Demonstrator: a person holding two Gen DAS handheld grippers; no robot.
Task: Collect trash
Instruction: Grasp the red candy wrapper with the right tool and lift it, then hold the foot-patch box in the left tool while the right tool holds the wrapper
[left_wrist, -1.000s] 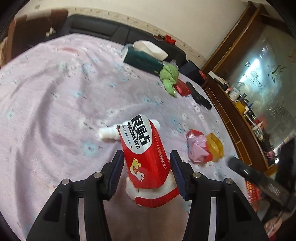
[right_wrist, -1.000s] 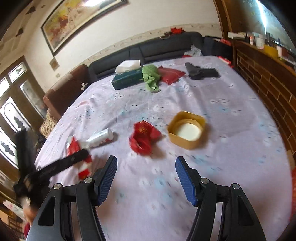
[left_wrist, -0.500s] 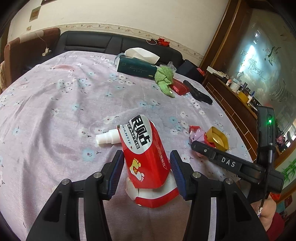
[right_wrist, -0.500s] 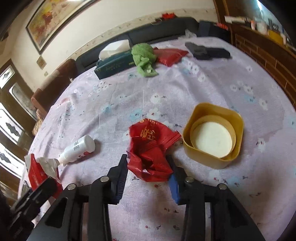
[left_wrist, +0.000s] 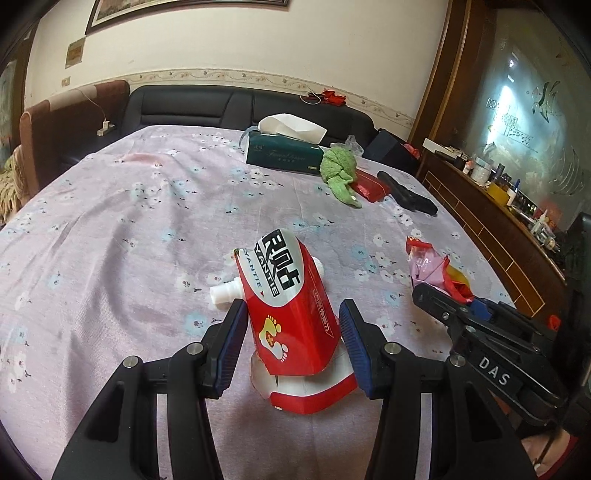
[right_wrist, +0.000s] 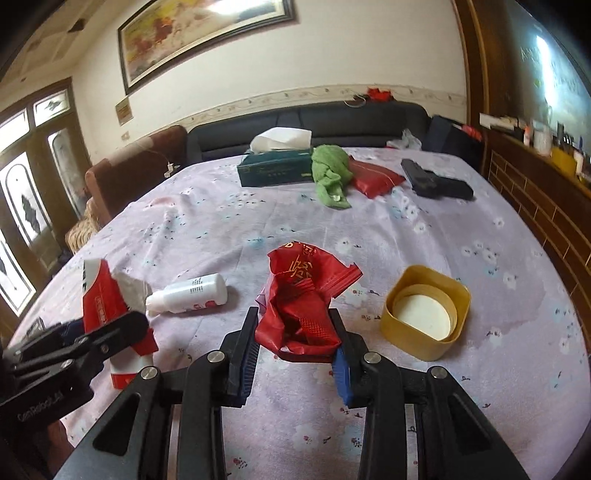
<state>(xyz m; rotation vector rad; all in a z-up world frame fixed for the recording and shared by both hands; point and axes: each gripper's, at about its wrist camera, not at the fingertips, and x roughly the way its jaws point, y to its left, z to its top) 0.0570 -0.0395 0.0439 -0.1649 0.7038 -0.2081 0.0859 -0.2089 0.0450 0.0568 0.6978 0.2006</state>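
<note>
Red and white, the foot-patch packet (left_wrist: 291, 314) stands between the pads of the left tongs (left_wrist: 291, 332), gripped, above the near edge of the lilac flowered surface (left_wrist: 129, 221). From the right wrist, the right tongs (right_wrist: 293, 343) are closing on the crumpled red wrapper (right_wrist: 301, 306), pads at its sides. Beside it stand a yellow lid (right_wrist: 428, 317) and a white bottle (right_wrist: 192, 295).
</note>
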